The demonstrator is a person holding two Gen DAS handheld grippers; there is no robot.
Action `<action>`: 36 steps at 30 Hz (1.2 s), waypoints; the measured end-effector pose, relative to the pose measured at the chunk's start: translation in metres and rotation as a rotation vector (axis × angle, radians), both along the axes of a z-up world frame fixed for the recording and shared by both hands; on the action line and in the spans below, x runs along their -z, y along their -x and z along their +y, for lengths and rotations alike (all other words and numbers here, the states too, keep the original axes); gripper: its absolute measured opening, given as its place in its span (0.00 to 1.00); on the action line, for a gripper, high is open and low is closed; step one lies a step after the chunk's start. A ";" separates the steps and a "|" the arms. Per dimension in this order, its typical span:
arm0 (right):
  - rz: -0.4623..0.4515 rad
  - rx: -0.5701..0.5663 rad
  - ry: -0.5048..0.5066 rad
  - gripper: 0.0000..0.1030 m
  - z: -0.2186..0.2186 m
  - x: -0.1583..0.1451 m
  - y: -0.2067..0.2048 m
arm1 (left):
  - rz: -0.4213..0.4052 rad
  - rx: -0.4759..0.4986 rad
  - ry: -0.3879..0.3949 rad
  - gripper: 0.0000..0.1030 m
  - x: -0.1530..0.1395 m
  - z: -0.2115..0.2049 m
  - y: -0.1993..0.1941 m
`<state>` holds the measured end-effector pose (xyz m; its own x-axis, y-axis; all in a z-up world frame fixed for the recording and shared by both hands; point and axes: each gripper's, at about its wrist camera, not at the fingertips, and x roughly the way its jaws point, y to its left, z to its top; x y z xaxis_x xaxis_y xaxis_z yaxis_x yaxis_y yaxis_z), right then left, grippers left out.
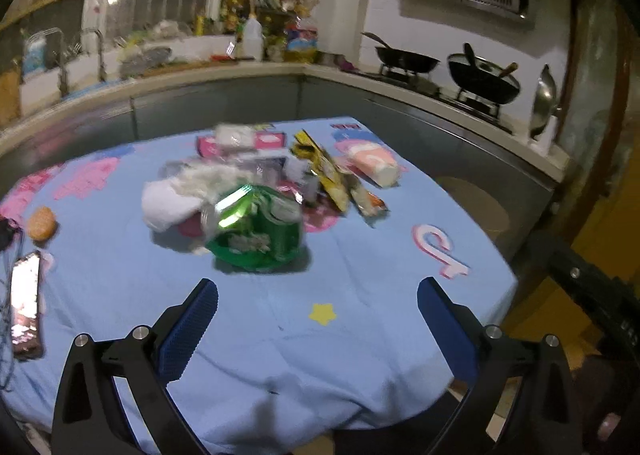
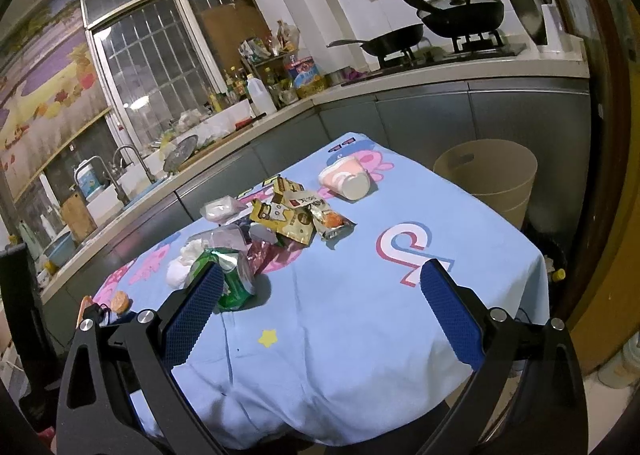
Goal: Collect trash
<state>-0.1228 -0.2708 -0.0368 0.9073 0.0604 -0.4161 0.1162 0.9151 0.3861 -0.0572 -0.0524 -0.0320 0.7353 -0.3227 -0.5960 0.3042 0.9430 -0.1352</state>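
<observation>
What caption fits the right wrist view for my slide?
Open right gripper hovers over the blue tablecloth, facing scattered wrappers, a green packet and a tipped cup; tan bin beyond.

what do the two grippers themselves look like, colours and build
Both look alike. The left gripper and the right gripper each have two matte black angular arms with triangular cut-outs, joined by round silver bolt heads. The jaws are faced with blue pads bearing a fine ribbed or dimpled grip texture. No cables, markings or sleeves show on them.

Each black two-finger gripper, left [image 1: 318, 293] and right [image 2: 322, 283], bore blue textured pads and silver screws.
</observation>
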 end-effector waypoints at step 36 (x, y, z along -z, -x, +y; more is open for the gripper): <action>-0.056 -0.089 0.141 0.80 0.012 -0.033 -0.085 | -0.140 -0.085 -0.055 0.96 -0.047 0.007 -0.118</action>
